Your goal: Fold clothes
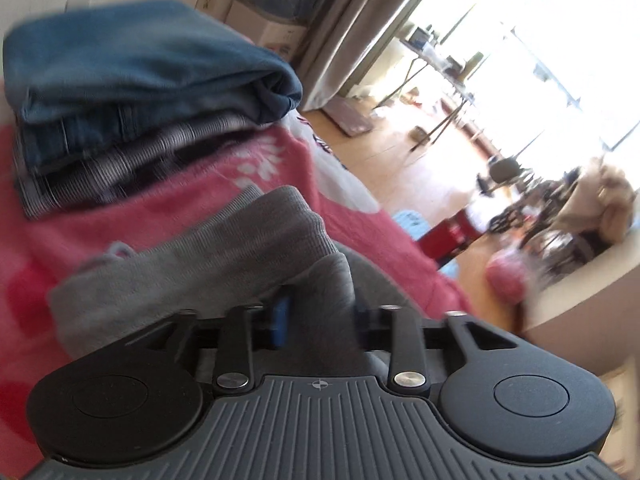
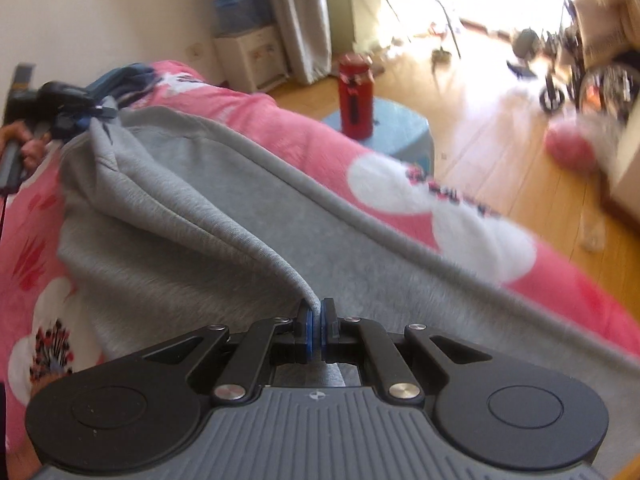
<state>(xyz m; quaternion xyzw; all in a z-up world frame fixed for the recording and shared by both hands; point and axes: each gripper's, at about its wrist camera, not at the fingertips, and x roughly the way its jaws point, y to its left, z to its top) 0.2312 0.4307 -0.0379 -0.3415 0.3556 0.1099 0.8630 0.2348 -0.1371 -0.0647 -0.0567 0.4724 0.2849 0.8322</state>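
Note:
A grey sweat garment (image 2: 208, 216) stretches across the pink bed cover between both grippers. My right gripper (image 2: 317, 322) is shut on a pinched fold of its near edge. In the left wrist view my left gripper (image 1: 320, 316) is shut on the garment's ribbed grey end (image 1: 224, 256), which bunches over the fingers and hides most of them. The right wrist view shows the left gripper (image 2: 86, 114) at the far left, held by a hand (image 2: 24, 146), gripping the garment's far corner. A stack of folded clothes (image 1: 132, 104), with blue jeans on top and striped fabric below, lies beyond the left gripper.
The pink floral blanket (image 1: 132, 216) covers the bed. A red bottle (image 2: 355, 94) stands on a blue stool (image 2: 394, 130) beside the bed. Wooden floor (image 2: 500, 160), a curtain (image 2: 304, 20), a white cabinet (image 2: 248, 60) and wheeled clutter lie beyond.

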